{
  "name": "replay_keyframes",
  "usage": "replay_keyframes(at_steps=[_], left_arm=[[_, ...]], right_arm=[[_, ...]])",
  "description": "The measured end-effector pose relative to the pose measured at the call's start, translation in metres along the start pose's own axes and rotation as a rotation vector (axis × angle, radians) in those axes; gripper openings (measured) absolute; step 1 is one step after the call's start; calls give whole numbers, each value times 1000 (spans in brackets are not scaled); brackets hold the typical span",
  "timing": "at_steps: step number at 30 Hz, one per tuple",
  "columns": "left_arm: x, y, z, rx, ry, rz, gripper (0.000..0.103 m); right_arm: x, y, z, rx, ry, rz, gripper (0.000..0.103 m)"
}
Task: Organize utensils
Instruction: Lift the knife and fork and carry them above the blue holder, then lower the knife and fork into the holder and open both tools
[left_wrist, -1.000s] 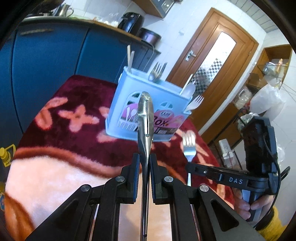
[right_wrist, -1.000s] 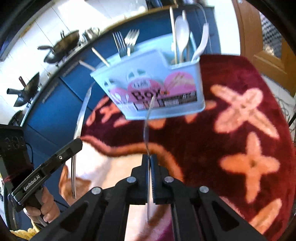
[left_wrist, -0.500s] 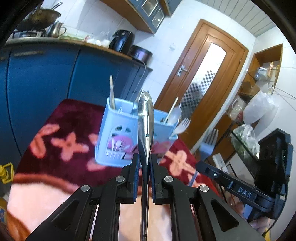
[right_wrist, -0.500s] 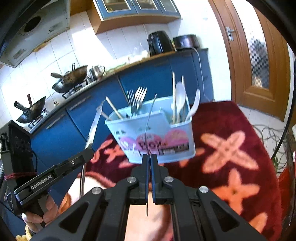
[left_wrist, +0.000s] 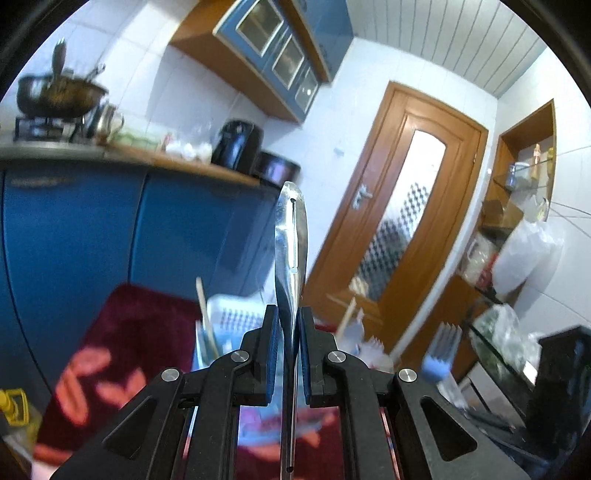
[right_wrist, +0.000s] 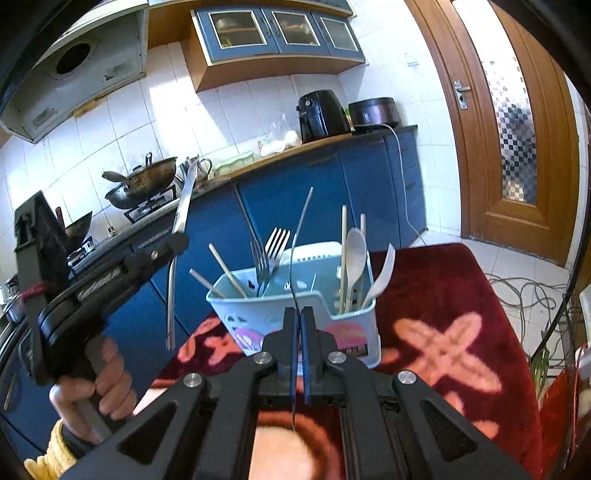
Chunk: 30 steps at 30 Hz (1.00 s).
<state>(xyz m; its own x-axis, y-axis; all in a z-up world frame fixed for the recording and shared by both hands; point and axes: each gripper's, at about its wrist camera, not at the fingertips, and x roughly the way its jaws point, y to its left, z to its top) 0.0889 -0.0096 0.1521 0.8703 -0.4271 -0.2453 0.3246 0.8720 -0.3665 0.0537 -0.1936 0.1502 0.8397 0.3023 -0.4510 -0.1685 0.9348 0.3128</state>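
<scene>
A light blue plastic caddy (right_wrist: 255, 314) stands on the maroon flowered cloth (right_wrist: 443, 288). It holds forks (right_wrist: 273, 247), chopsticks (right_wrist: 228, 271) and white spoons (right_wrist: 356, 247). My right gripper (right_wrist: 296, 321) is shut on a steel fork (right_wrist: 301, 221), seen edge-on and rising over the caddy's near wall. My left gripper (left_wrist: 287, 325) is shut on a long flat steel utensil (left_wrist: 291, 236) with a slot near its tip. In the right wrist view the left gripper (right_wrist: 177, 240) hangs left of the caddy and above its rim, the utensil (right_wrist: 184, 195) upright. The caddy (left_wrist: 231, 317) is blurred in the left wrist view.
Blue kitchen cabinets (right_wrist: 369, 192) run behind the cloth, with woks (right_wrist: 144, 181), an air fryer (right_wrist: 321, 110) and a cooker (right_wrist: 373, 110) on the counter. A wooden door (right_wrist: 517, 147) is at right, cables (right_wrist: 524, 288) on the floor. A hand (right_wrist: 107, 380) in a yellow sleeve holds the left gripper.
Both grippers have risen and tipped upward with their utensils still gripped. The caddy has dropped lower in both views, and the left view now looks over it.
</scene>
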Motion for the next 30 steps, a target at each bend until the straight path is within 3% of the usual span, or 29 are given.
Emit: replay_keyframes(at_steps=[12, 30], left_arm=[[49, 9, 17, 53, -114, 47, 11], [75, 12, -17, 158, -189, 164, 11]], right_arm=[[7, -11, 20, -16, -51, -15, 4], [46, -11, 55, -73, -153, -92, 4]])
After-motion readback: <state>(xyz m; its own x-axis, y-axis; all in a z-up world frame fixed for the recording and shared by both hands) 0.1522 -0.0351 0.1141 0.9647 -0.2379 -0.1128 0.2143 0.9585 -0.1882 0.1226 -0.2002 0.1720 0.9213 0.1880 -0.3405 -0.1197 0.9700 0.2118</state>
